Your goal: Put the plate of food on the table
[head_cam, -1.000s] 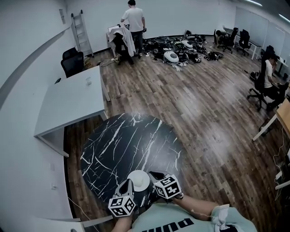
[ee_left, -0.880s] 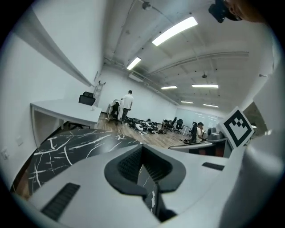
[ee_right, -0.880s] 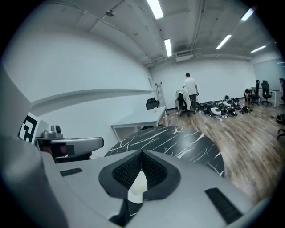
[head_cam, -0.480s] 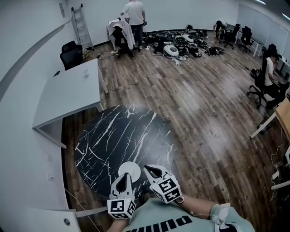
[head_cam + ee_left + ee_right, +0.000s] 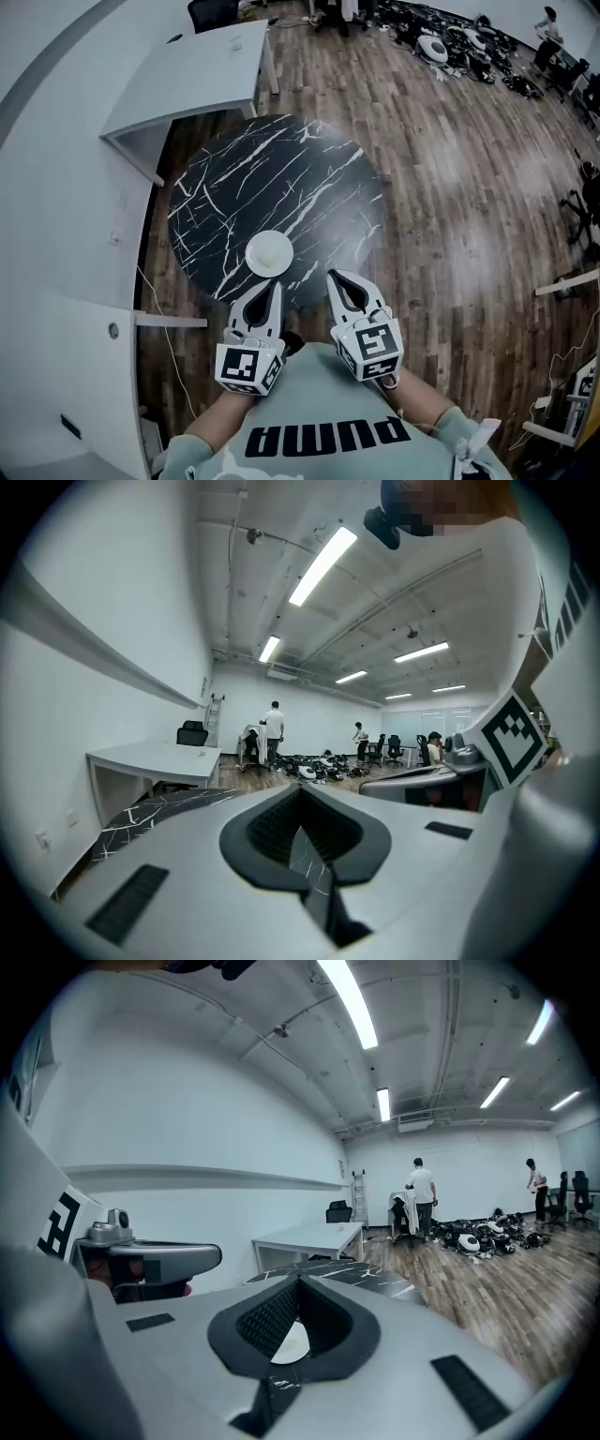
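A small white plate [image 5: 269, 254] with pale food sits on the round black marble table [image 5: 281, 178], near its front edge. Both grippers hover just short of that edge, off the plate. My left gripper [image 5: 270, 286] is below the plate, jaws together and empty. My right gripper [image 5: 339, 277] is to the plate's lower right, also shut and empty. In the right gripper view the plate [image 5: 291, 1342] shows through the hollow between the closed jaws. The left gripper view shows only marble table [image 5: 159, 808] past its jaws.
A white desk [image 5: 192, 80] stands beyond the table at the upper left. A white wall and counter [image 5: 66, 356] run along the left. Wooden floor [image 5: 450, 187] spreads to the right, with an office chair [image 5: 586, 202] and scattered equipment [image 5: 441, 42] far off.
The plate was held up between the grippers a second ago; it now rests on the table. Both grippers have drawn back toward me, and the head view has tilted down.
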The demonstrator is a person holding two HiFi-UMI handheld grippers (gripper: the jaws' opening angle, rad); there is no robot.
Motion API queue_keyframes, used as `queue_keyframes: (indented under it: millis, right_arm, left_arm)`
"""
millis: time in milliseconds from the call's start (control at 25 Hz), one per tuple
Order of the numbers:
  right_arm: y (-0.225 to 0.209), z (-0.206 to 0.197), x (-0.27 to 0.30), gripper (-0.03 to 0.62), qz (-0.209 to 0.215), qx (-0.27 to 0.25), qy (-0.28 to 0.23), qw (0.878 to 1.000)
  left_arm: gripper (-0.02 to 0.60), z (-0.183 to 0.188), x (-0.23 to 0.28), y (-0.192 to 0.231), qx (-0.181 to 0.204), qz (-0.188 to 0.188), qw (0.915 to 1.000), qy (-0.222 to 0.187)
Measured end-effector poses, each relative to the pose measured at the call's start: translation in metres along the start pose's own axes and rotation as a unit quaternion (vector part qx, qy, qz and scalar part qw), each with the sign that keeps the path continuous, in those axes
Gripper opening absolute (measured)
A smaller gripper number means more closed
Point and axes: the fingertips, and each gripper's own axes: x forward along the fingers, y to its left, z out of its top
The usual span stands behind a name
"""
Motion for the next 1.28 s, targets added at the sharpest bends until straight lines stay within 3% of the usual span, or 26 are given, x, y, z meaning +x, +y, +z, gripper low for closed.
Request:
queue_keyframes:
  millis: [320,640,1280]
  right_arm:
    - [0.009,-0.004,-0.046,0.011,0.042,-0.018,0.003,0.999]
    - [0.028,-0.015,-0.068,0.009,0.081,-0.024,0.008,0.996]
    - [0.080,-0.024,-0.083,0.011,0.085,-0.028,0.012,0.996]
  left_arm:
    - [0.006,-0.004,-0.035,-0.044,-0.008,0.043,0.9990,-0.003]
    - [0.006,-0.013,-0.074,-0.056,-0.015,0.093,0.9956,-0.001]
    - [0.006,-0.024,-0.129,-0.045,-0.020,0.101,0.9947,0.000]
